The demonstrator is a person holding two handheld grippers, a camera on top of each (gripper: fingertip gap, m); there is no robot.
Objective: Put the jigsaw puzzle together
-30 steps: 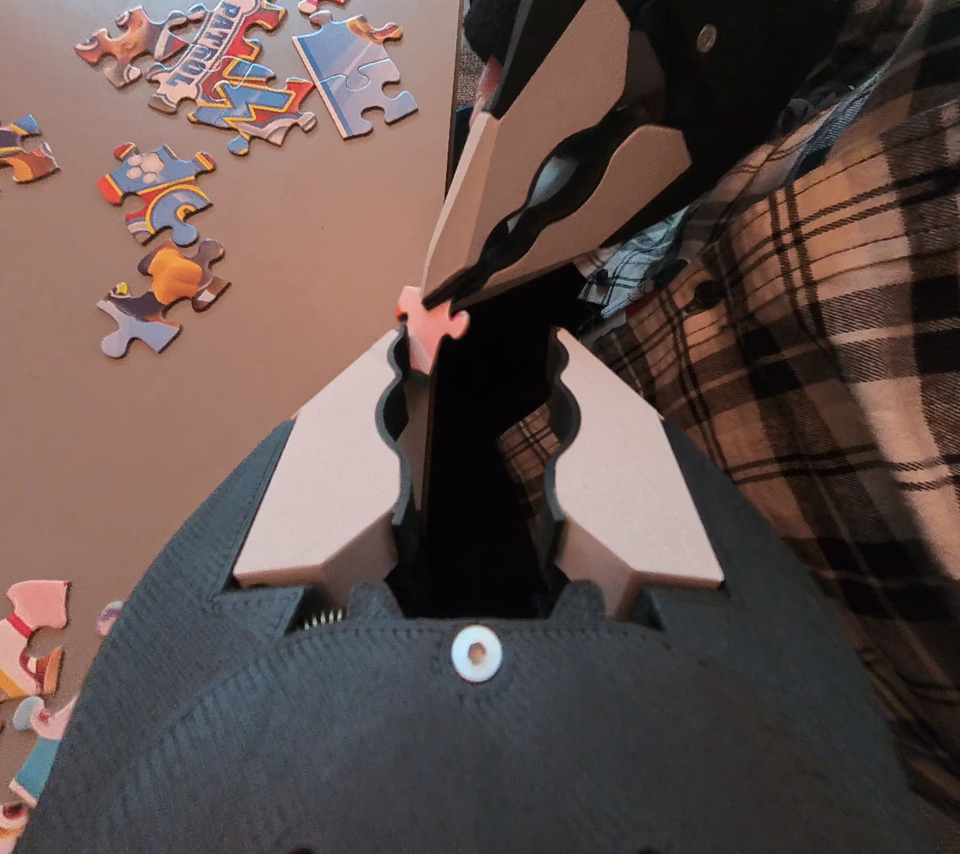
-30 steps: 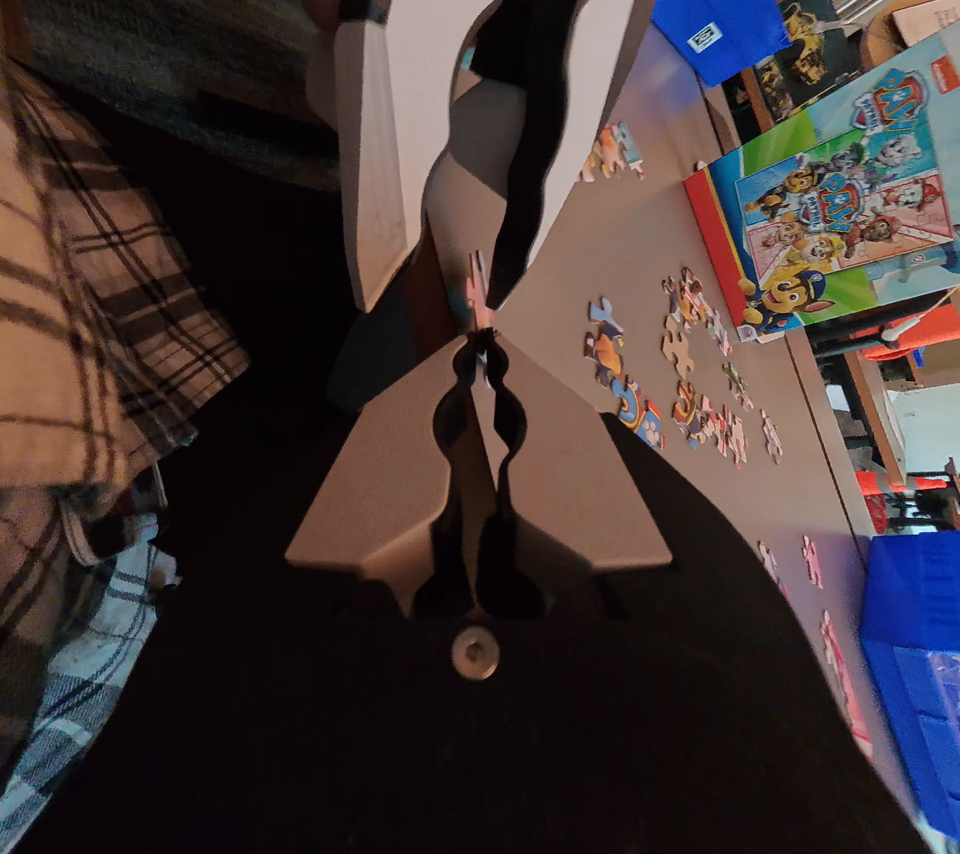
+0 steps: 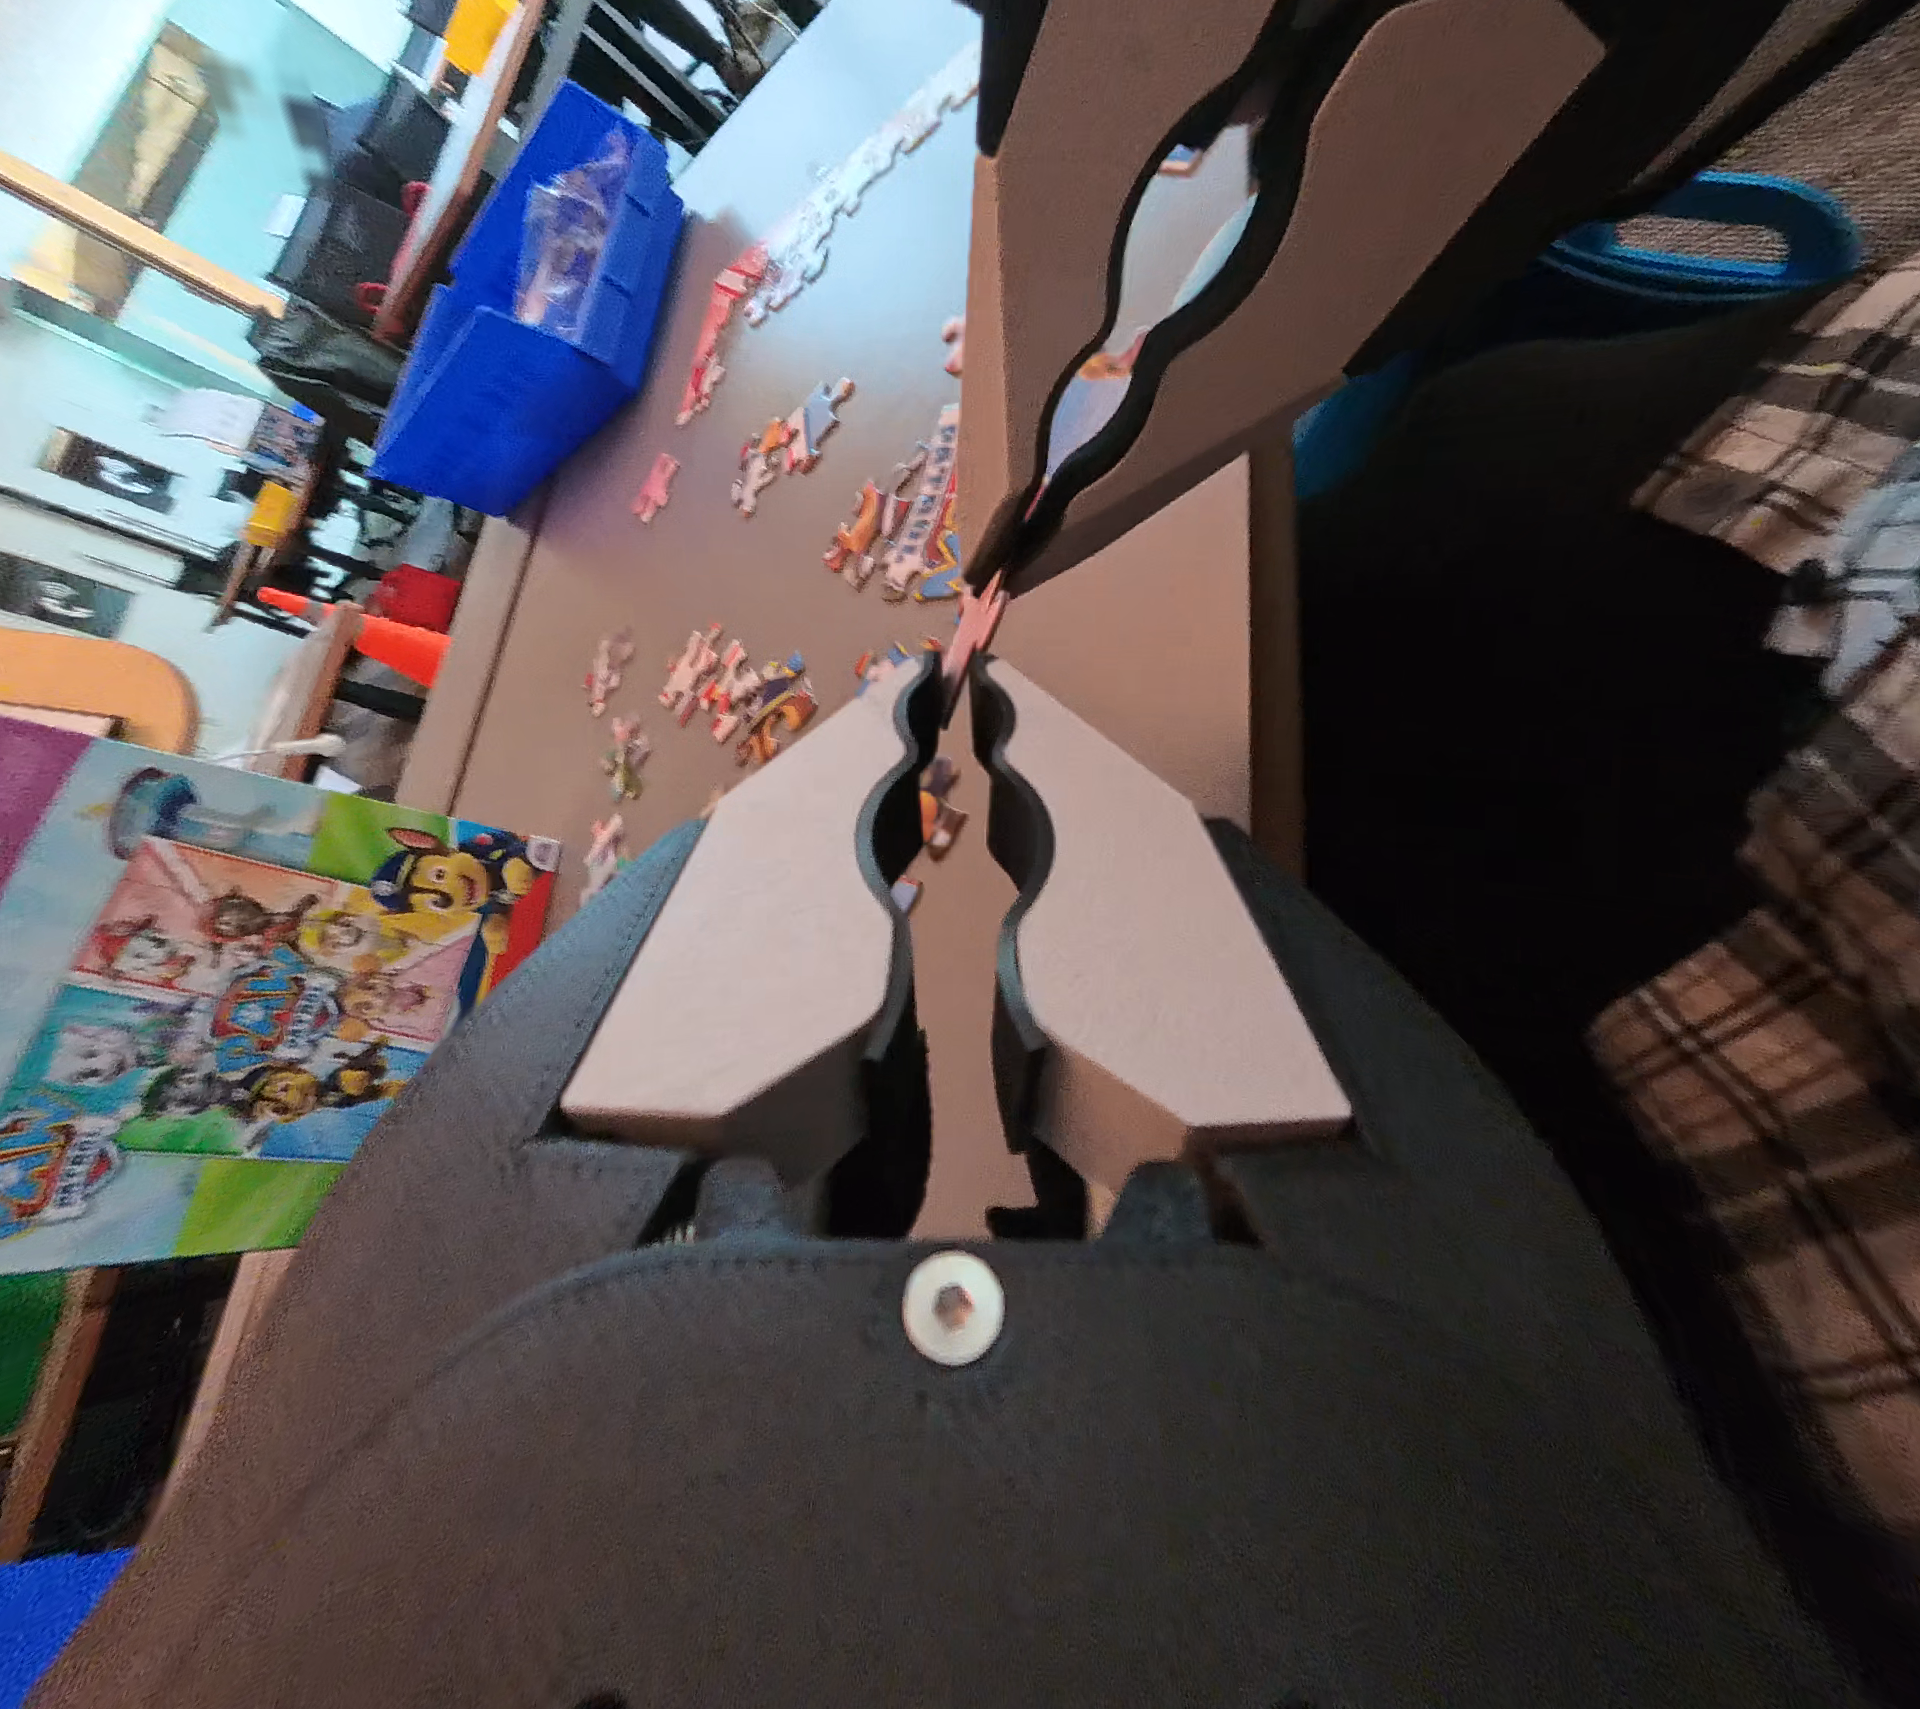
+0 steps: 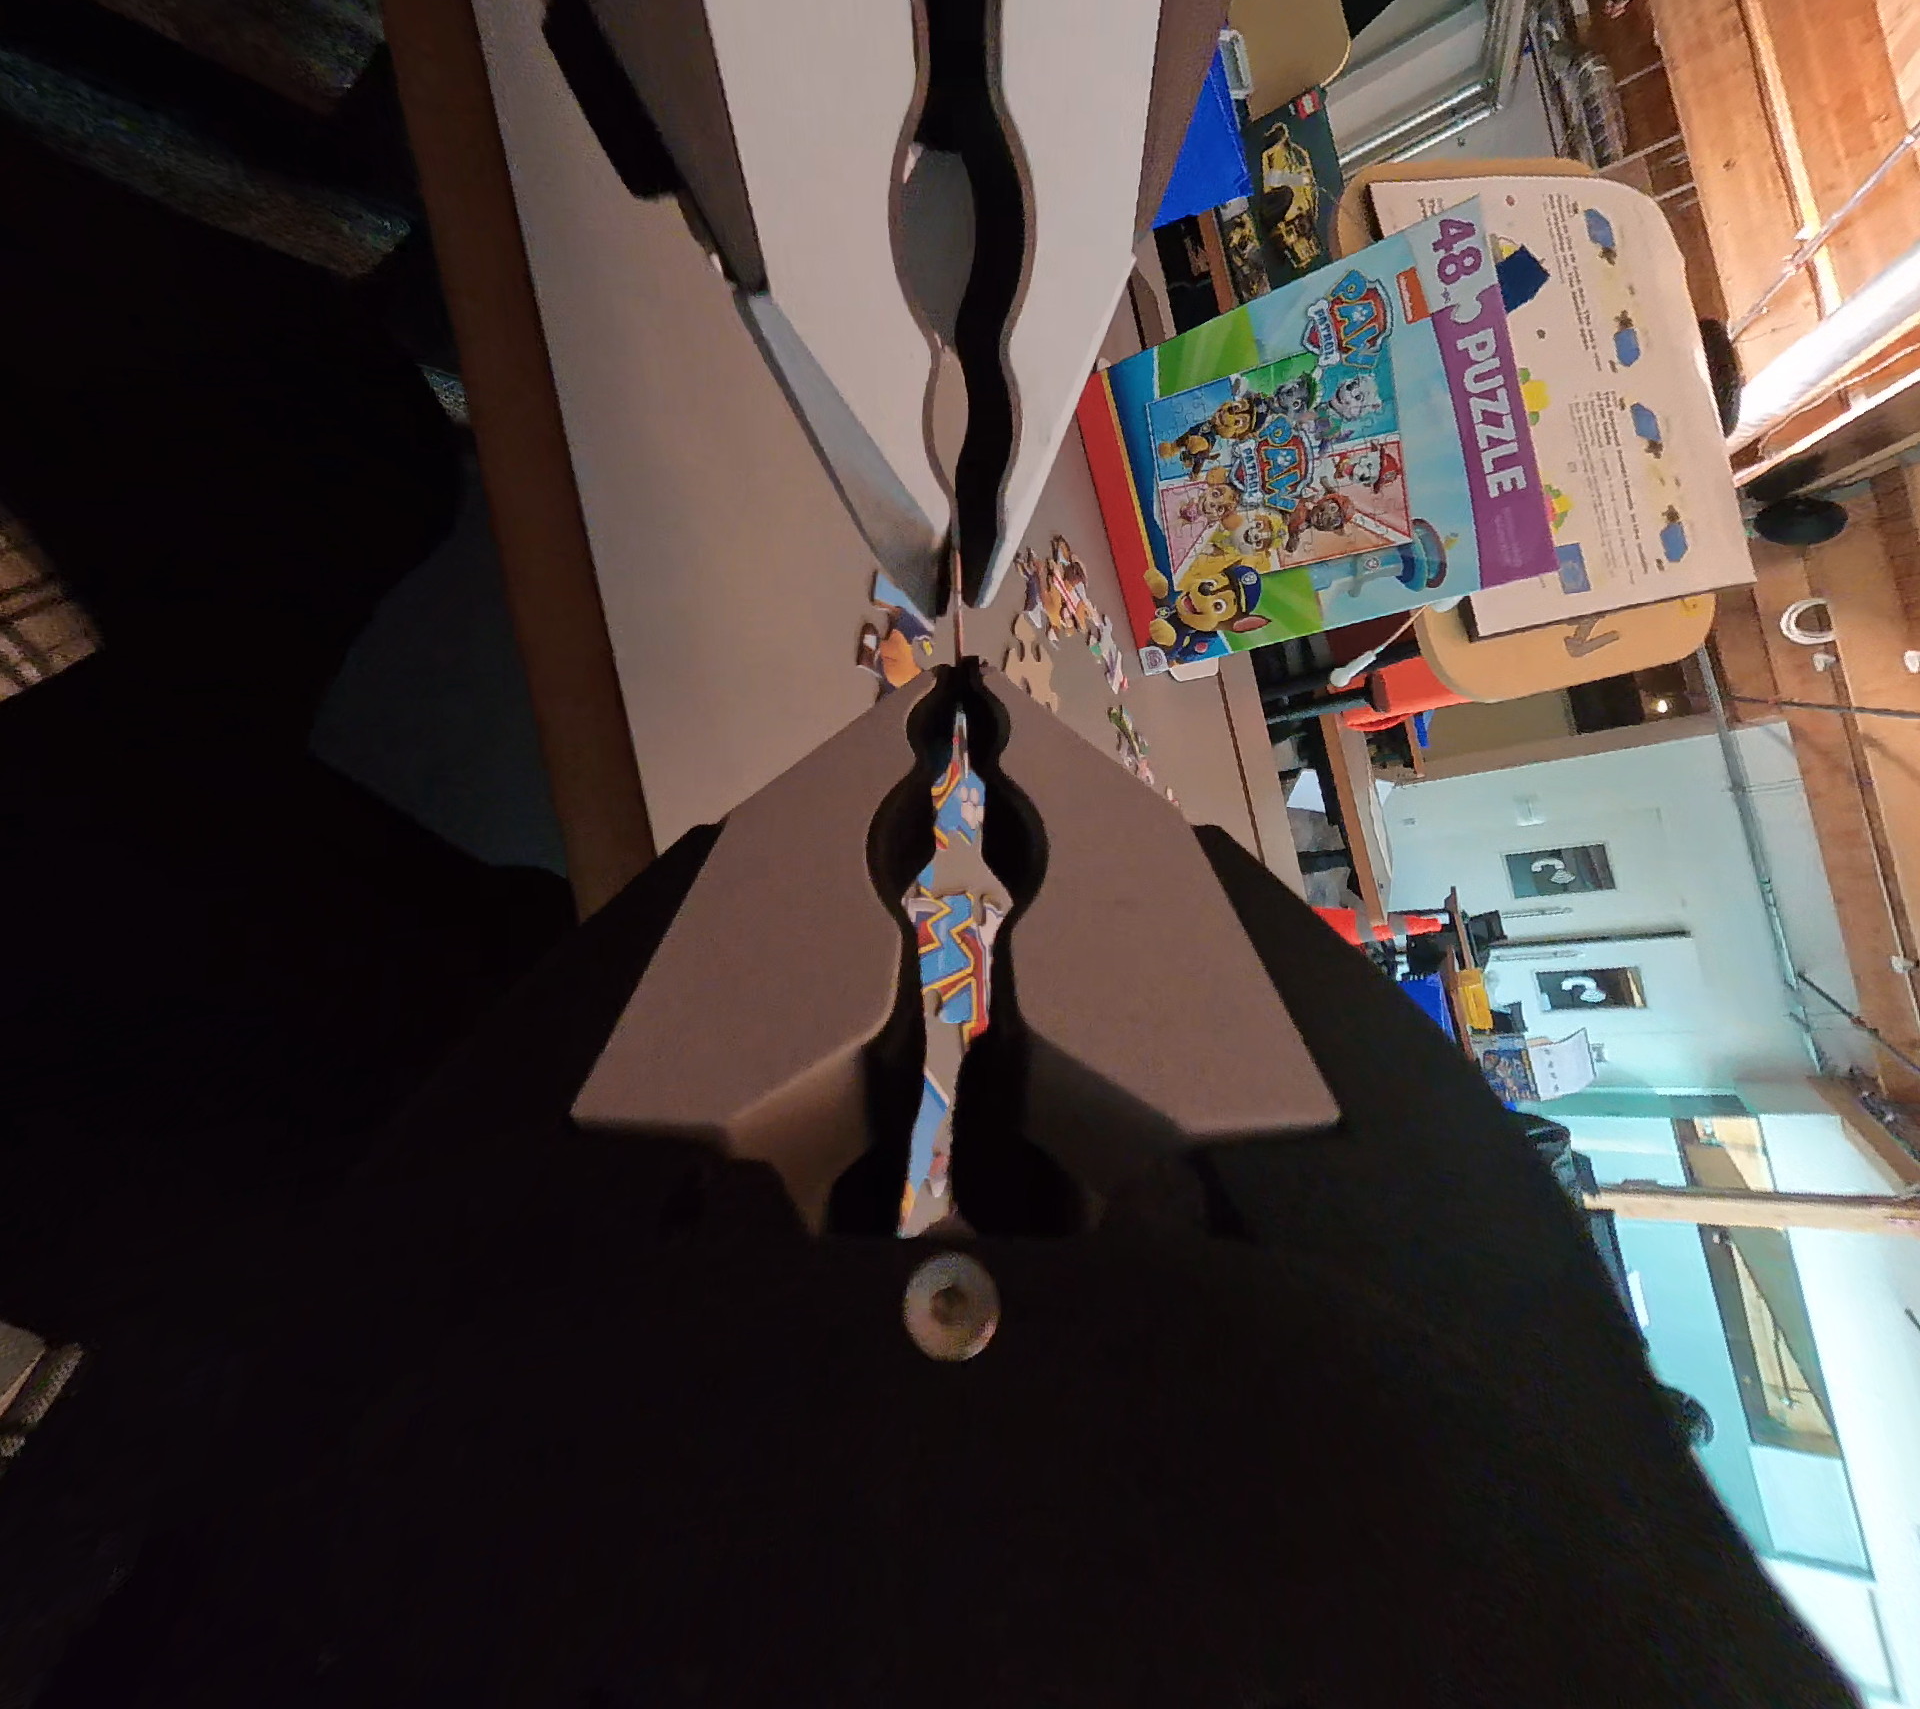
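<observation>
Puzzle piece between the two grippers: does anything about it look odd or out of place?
Yes. The pink puzzle piece is off the table, pinched edge-on at the fingertips of both the left hand-held gripper and the right hand-held gripper. The other pieces lie flat on the table.

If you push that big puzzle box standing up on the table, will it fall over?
Probably yes. The puzzle box stands on a narrow edge on the table, tall and thin, so a push on its broad face would likely tip it flat. The pieces seem to be out on the table, so it is probably light and slides easily.
</observation>
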